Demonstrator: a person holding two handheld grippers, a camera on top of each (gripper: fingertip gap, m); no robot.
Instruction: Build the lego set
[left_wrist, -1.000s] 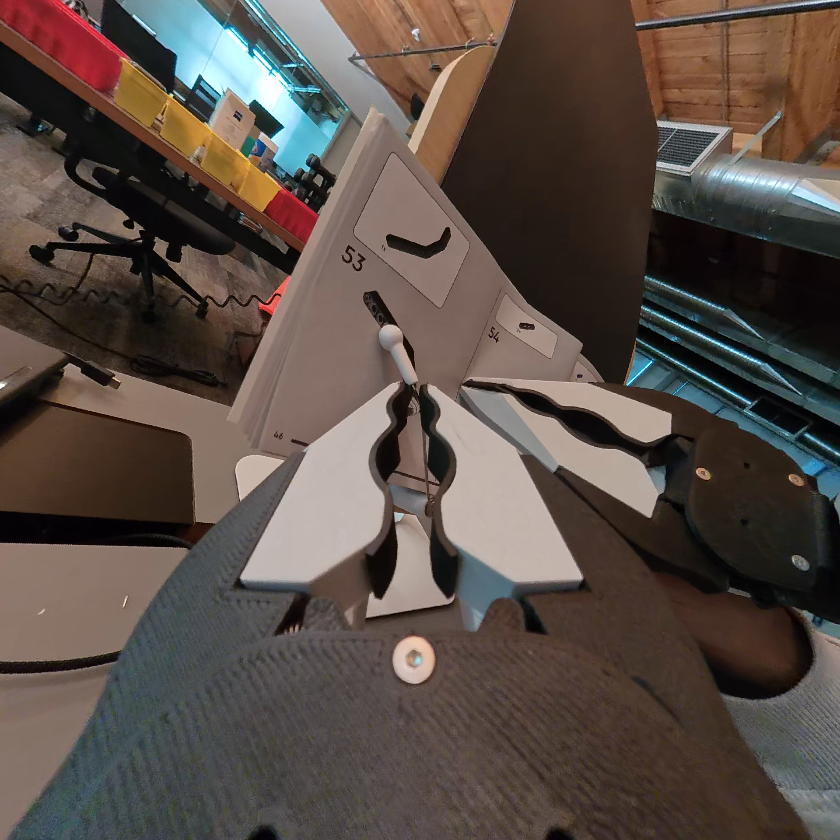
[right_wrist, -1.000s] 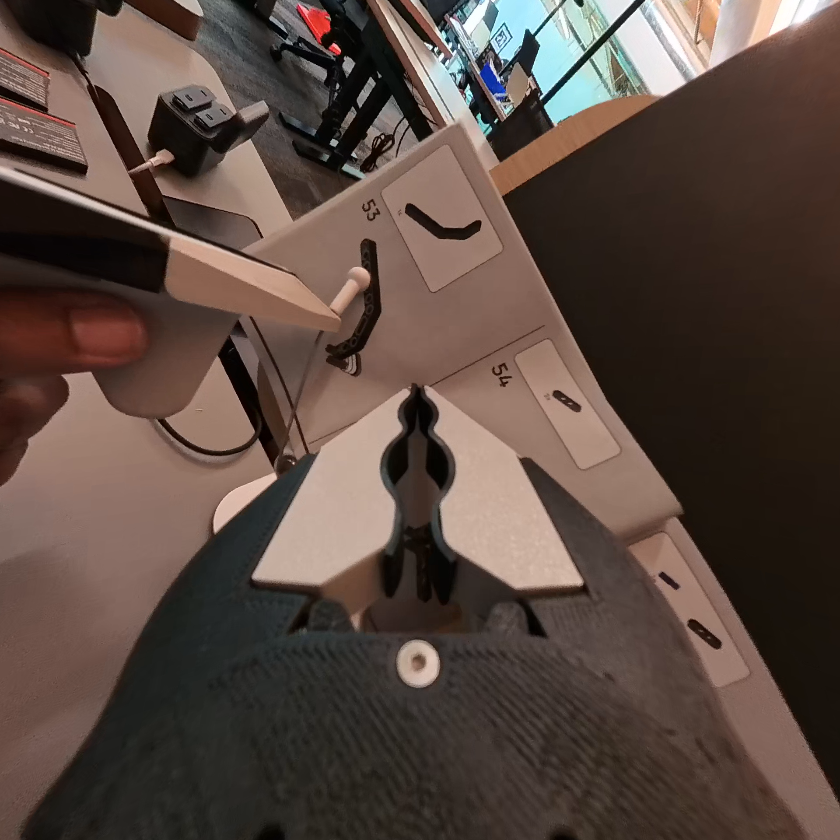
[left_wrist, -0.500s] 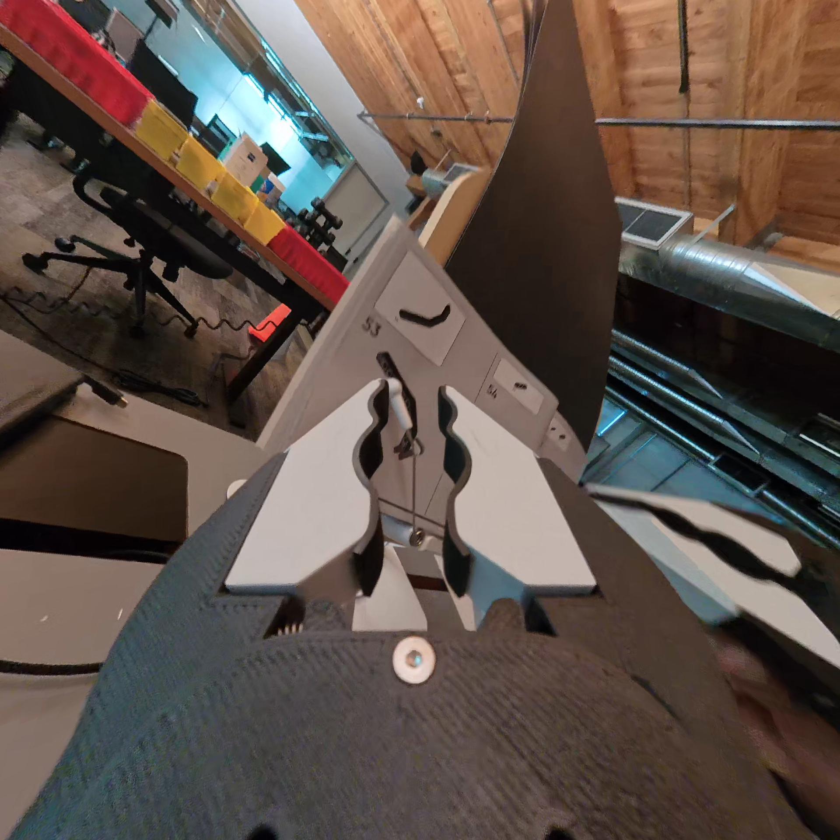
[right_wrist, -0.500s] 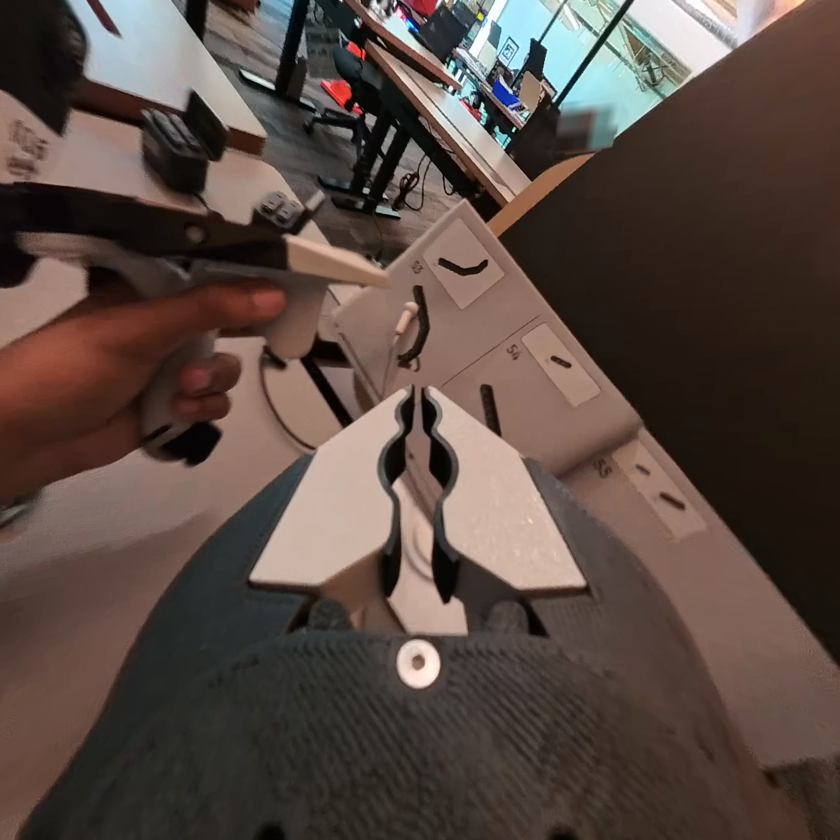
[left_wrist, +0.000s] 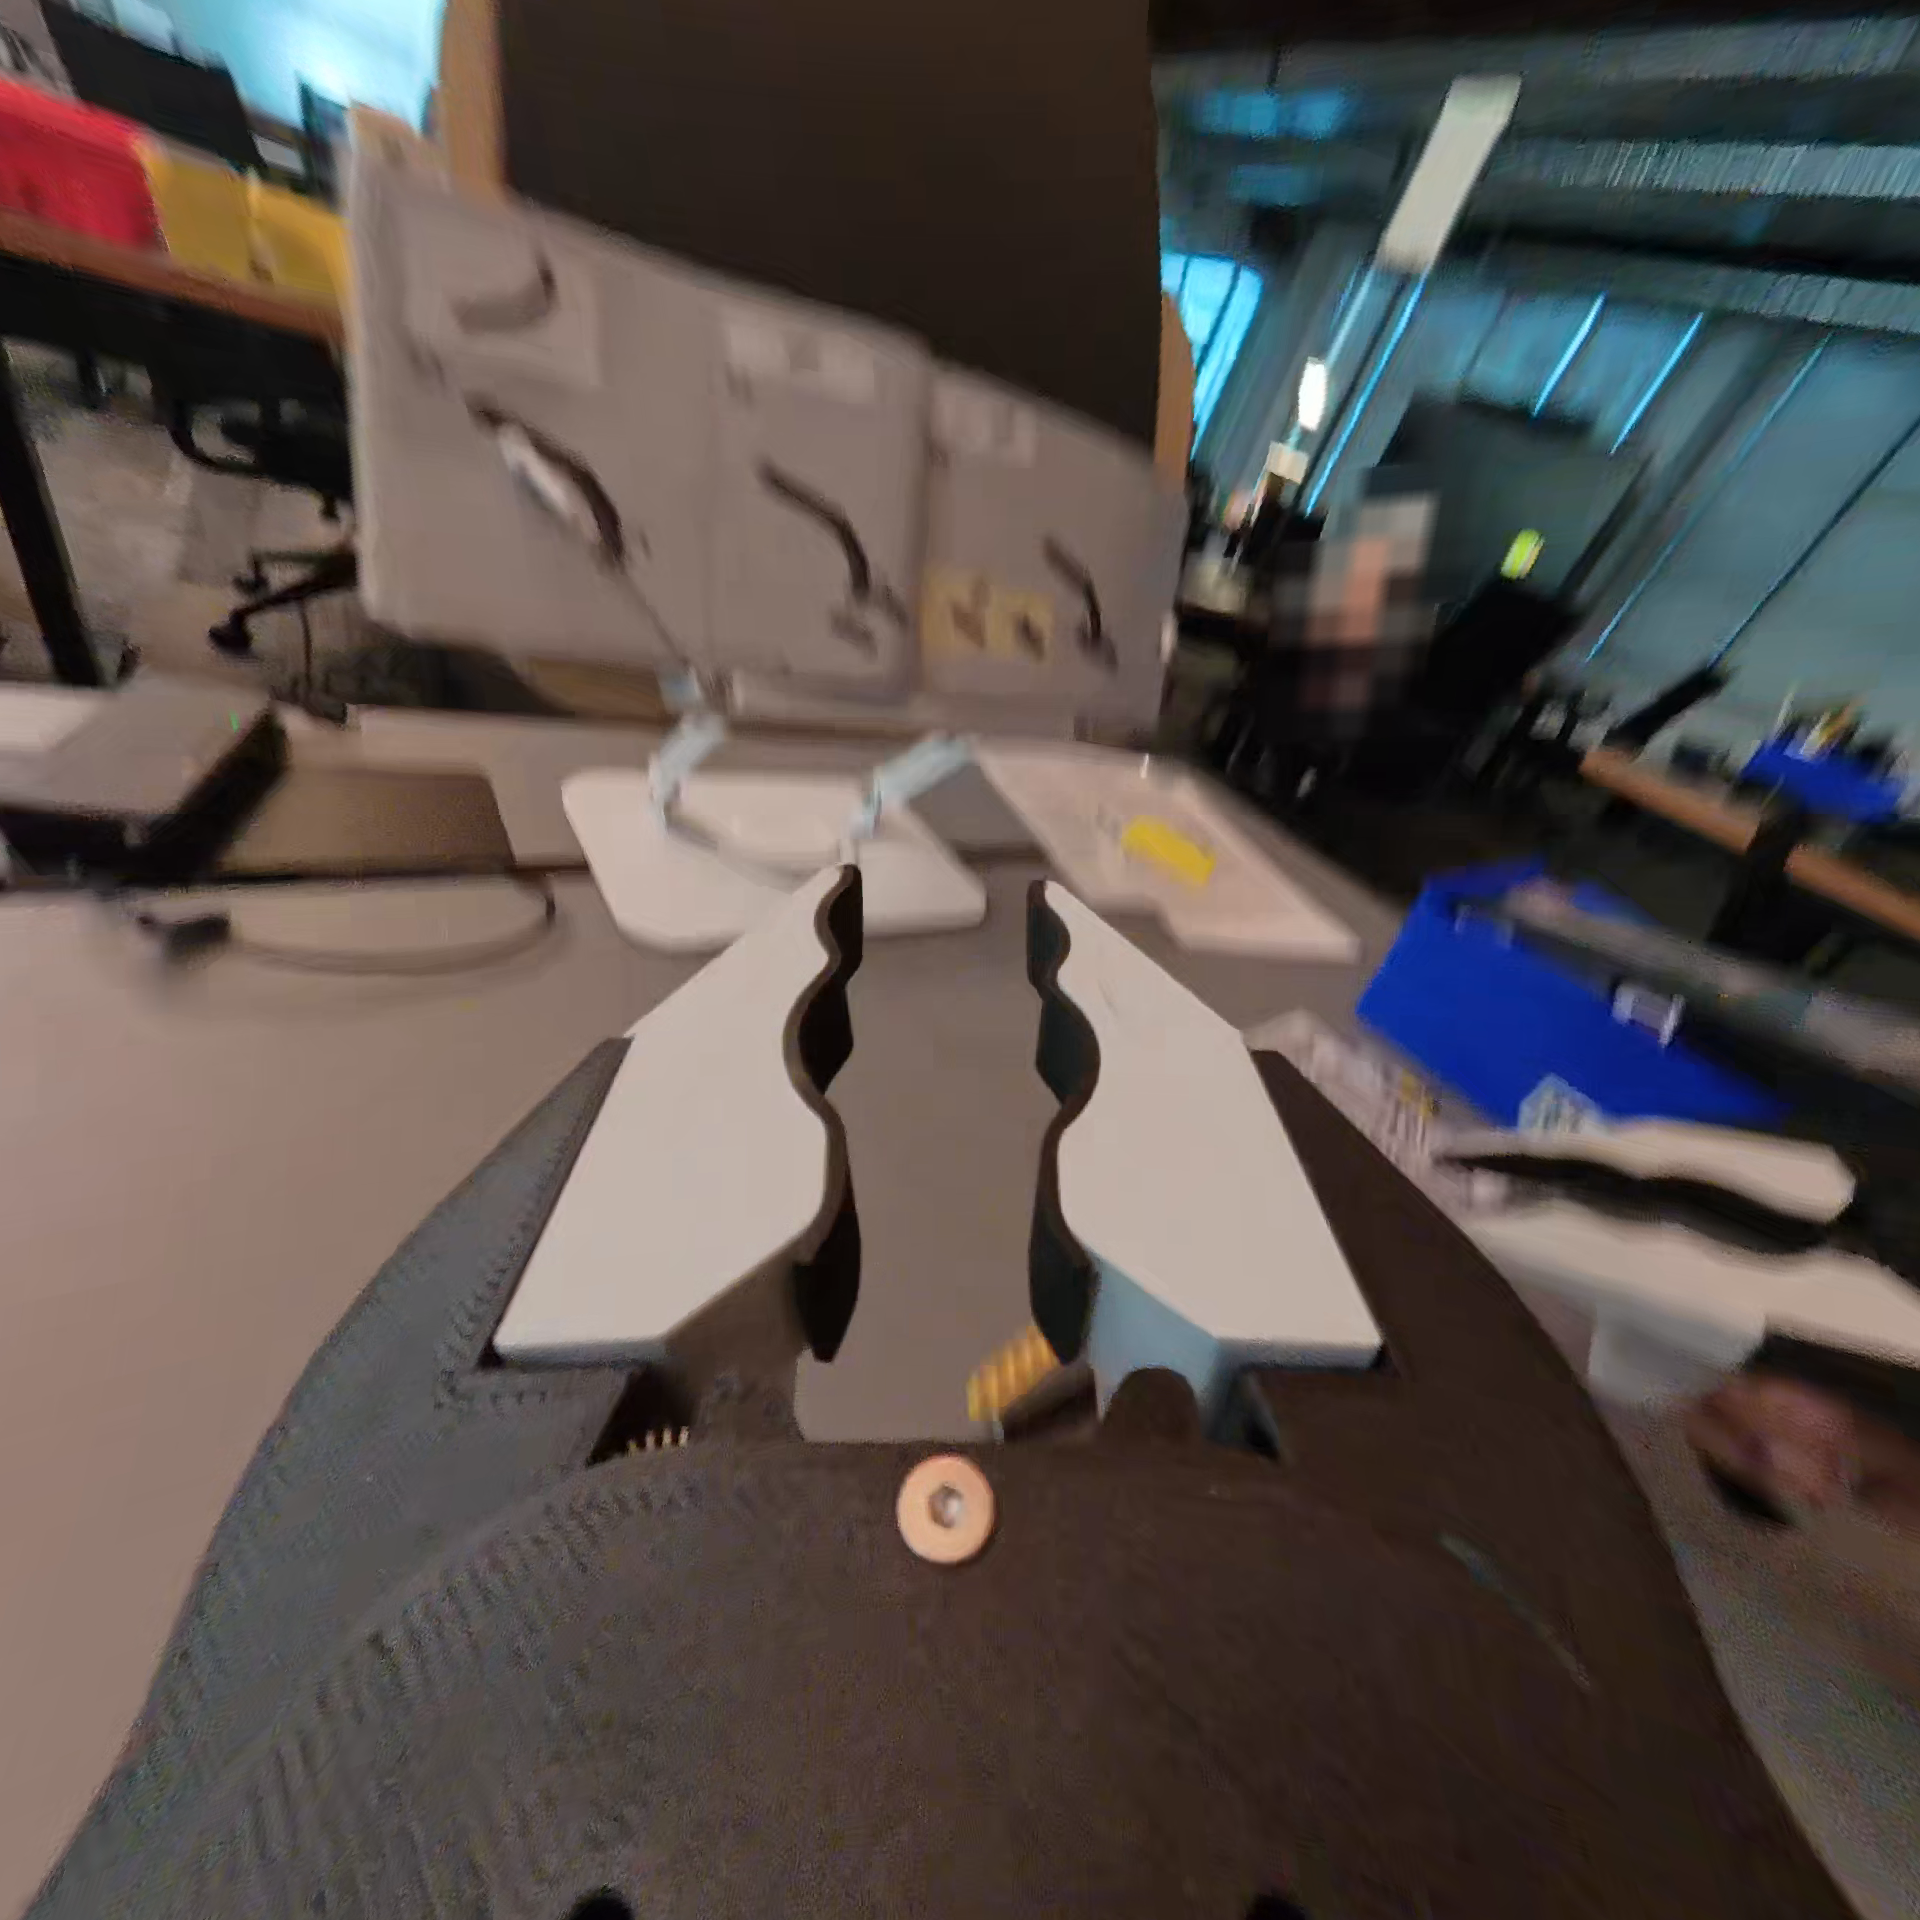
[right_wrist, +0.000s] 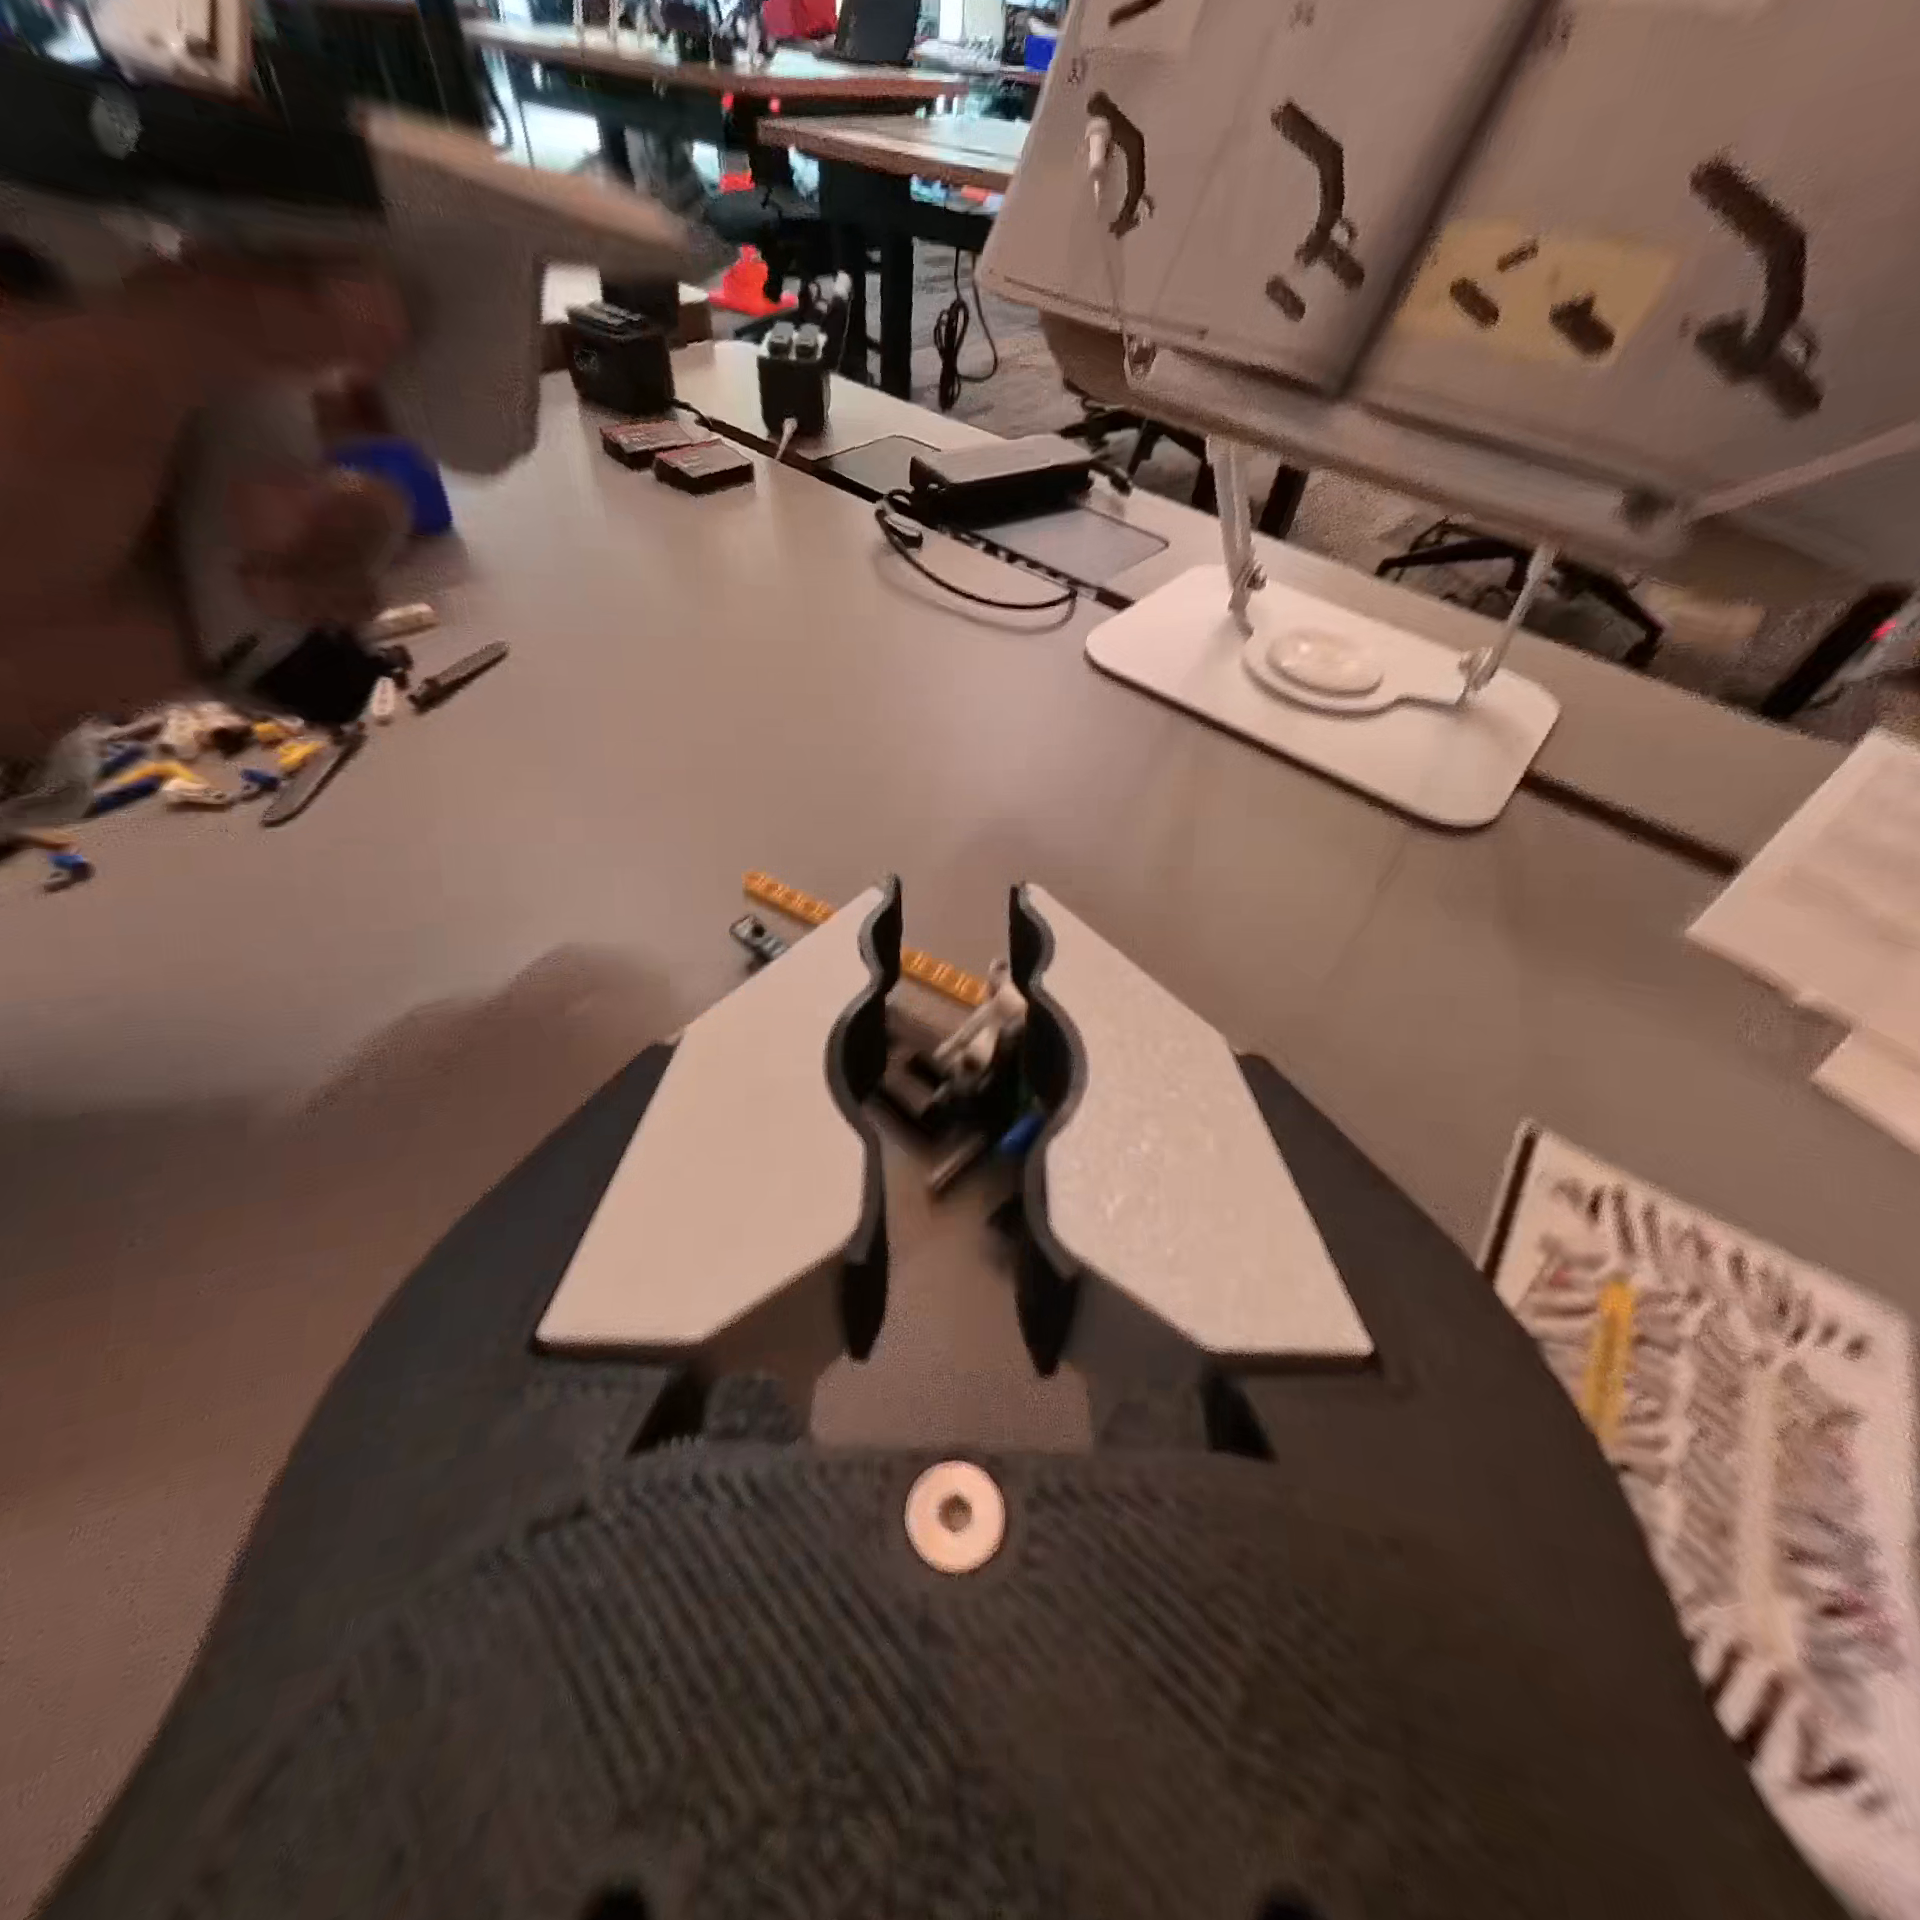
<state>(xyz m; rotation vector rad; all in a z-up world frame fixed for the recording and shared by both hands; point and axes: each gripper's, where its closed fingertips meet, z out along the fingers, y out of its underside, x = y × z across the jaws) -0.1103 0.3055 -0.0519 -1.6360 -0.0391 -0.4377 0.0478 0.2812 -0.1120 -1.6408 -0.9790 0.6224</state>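
Note:
My right gripper (right_wrist: 956, 914) is open and empty, low over the grey table (right_wrist: 727, 727). A small black, white and blue lego assembly (right_wrist: 966, 1060) lies on the table and shows through the gap between the jaws. An orange beam (right_wrist: 940, 971) and a small grey piece (right_wrist: 756, 935) lie just beyond the fingertips. Loose lego pieces (right_wrist: 208, 748) are heaped at the far left. My left gripper (left_wrist: 940, 904) is open and empty above the table, facing the instruction booklet (left_wrist: 727, 468) on its stand. It also shows blurred in the right wrist view (right_wrist: 520, 208), held by a hand.
The booklet stand's white base (right_wrist: 1320, 686) sits at the back right. A printed sheet (right_wrist: 1714, 1455) lies at the right edge. Chargers and a black power brick (right_wrist: 997, 478) sit at the back. A blue bin (left_wrist: 1558, 997) and a tray with a yellow part (left_wrist: 1169, 842) show on the right. There is about 20 cm between the tips of the two grippers. The small grey piece (right_wrist: 756, 935) sits 15 cm or so from the ends of my right fingers.
Both grippers have pulled back from the booklet and dropped toward the table. The left let go of the white page clip and opened wide. The right opened too.

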